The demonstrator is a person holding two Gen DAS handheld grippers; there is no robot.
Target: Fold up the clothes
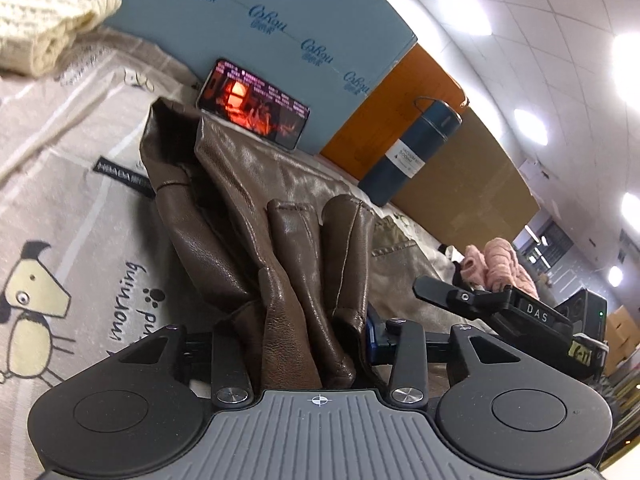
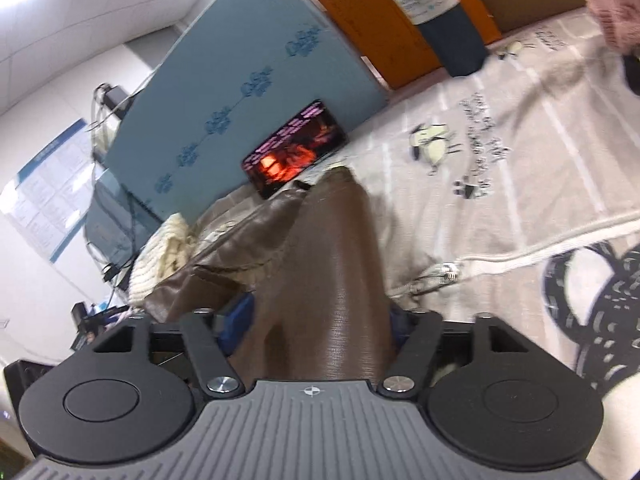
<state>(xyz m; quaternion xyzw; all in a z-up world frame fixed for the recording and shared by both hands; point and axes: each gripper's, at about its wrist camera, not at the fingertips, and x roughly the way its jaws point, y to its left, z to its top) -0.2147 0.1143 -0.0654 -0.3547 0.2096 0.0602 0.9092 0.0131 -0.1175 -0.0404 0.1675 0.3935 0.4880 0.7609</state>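
Observation:
A brown leather garment lies bunched on the cartoon-print bedsheet. My left gripper is shut on a gathered fold of it; the leather fills the gap between the fingers. In the right wrist view the same brown leather garment runs forward from my right gripper, which is shut on it and holds it above the bedsheet. The other gripper shows at the right of the left wrist view. Both sets of fingertips are hidden by leather.
A lit phone leans on a blue foam board. A dark blue flask stands by an orange board. A cream knit lies far left, a pink fluffy garment far right. A white drawstring crosses the sheet.

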